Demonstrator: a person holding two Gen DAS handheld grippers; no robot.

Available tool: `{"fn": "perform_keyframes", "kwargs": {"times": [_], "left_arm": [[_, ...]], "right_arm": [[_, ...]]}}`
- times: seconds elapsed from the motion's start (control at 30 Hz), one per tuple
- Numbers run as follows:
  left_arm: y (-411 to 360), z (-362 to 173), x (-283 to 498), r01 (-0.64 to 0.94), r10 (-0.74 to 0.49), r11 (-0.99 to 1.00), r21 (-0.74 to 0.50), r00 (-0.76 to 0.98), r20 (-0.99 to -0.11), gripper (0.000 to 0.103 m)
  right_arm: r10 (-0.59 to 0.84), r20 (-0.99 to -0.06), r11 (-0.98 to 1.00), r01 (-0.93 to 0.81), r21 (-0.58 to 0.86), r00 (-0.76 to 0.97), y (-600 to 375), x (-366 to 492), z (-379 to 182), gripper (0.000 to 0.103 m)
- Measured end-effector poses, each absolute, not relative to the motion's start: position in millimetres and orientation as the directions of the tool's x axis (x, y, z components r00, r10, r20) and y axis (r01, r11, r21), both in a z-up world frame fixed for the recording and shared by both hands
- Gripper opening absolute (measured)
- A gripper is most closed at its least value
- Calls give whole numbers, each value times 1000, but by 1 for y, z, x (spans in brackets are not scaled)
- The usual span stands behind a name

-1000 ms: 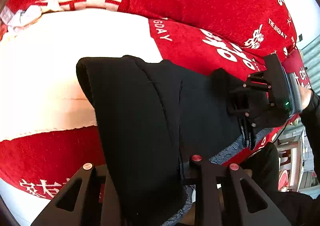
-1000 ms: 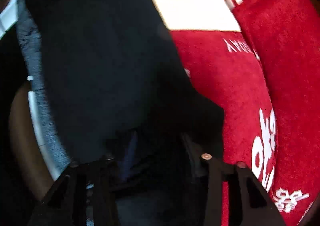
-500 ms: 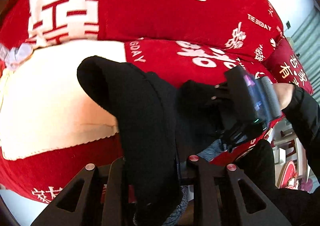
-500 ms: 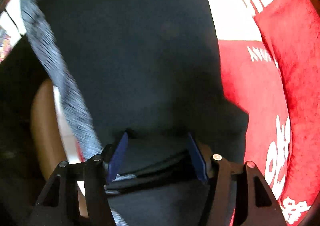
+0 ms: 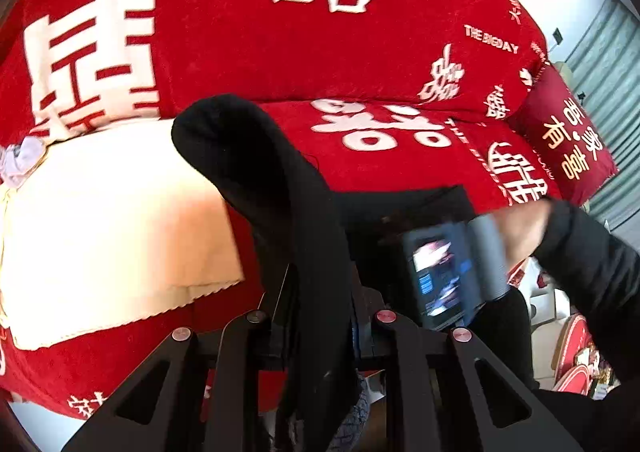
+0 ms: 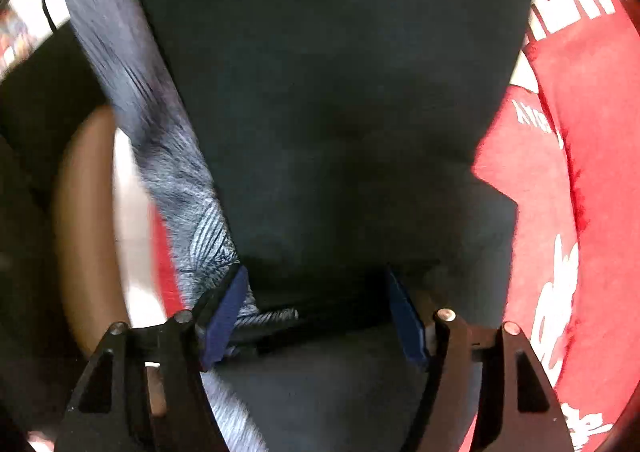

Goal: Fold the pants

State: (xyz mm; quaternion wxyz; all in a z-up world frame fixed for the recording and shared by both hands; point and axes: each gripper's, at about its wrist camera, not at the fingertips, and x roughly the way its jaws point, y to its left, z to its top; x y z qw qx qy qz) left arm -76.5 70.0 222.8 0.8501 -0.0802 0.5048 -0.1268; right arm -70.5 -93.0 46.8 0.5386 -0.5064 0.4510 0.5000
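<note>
Black pants hiding right claw tips

Left wrist view: right gripper motion-blurred at right centre, fingertips hidden behind black pants. Right wrist view: pants run off top edge; brown rounded object at left blurred, unidentifiable.

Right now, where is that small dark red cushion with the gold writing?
In the left wrist view the dark red cushion sits at the far right, at the end of the red blanket.
</note>
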Motion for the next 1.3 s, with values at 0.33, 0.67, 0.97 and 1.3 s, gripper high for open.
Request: {"fn": "perform_keyframes", "kwargs": {"times": [0.33, 0.67, 0.97, 1.3], "left_arm": [[4, 252, -64, 228, -310, 947, -227, 454, -835, 21], [-120, 259, -23, 370, -334, 910, -189, 380, -862, 21], [-239, 164, 30, 415, -246, 897, -150, 187, -951, 21], [-267, 102, 38, 341, -149, 935, -98, 126, -981, 24]], "right_arm": [[241, -936, 209, -956, -207, 256, -169, -71, 147, 85], [137, -901, 654, -721, -229, 411, -321, -57, 136, 85], [133, -896, 845, -521, -122, 424, -407, -62, 113, 85], [160, -895, 912, -408, -27, 416, -428, -70, 93, 85]]}}
